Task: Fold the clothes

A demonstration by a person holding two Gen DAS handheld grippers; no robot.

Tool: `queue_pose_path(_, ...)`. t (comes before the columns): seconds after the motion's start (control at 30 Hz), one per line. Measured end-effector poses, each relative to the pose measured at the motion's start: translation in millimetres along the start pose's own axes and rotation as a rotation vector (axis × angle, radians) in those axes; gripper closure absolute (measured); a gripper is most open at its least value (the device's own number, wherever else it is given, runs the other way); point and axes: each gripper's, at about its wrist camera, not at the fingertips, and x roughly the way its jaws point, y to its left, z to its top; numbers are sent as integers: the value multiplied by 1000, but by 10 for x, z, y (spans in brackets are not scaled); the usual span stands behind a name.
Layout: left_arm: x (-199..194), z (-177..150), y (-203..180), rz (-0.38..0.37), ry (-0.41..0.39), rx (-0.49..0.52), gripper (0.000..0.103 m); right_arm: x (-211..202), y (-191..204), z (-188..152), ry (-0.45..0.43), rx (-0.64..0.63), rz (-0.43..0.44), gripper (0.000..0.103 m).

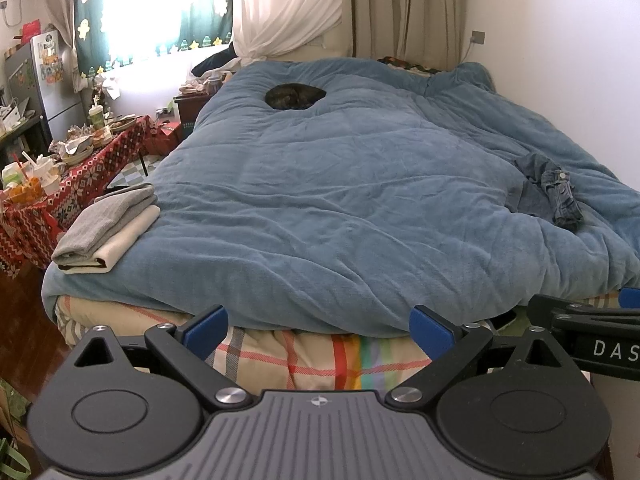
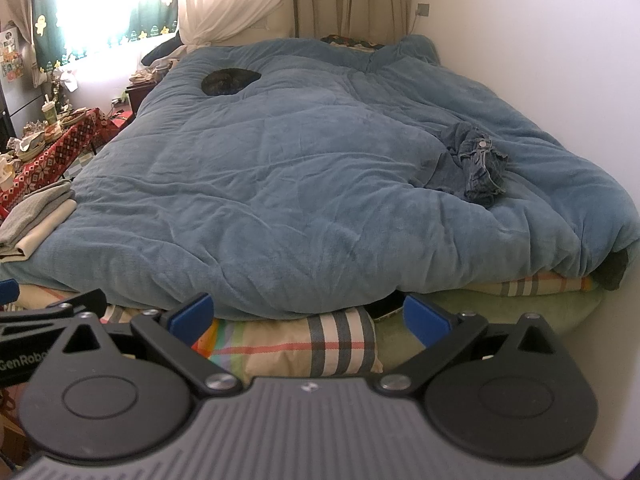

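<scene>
The jeans lie crumpled ahead-right on the bed, nearer the right hand-held gripper; both hand-held grippers gape wide, empty.

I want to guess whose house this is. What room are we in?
It looks like a bedroom in someone's home. A big bed with a blue blanket fills most of it, a cat is curled up asleep on top, and curtains hang by the window. Folded clothes sit on one corner.
</scene>
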Motion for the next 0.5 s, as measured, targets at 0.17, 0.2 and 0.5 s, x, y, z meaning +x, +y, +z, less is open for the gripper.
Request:
queue_pose_path(0.17, -3, -6, 11, -6, -5, -7, 5, 10, -4, -4, 3, -4, -2, 1)
queue_pose_path(0.2, -6, -7, 16, -5, -5, -8, 5, 12, -5, -5, 4, -5, -2, 1)
queue_pose_path(0.5, -15, -35, 46, -7, -5, -6, 5, -4, 9, 6, 5, -1, 1, 1)
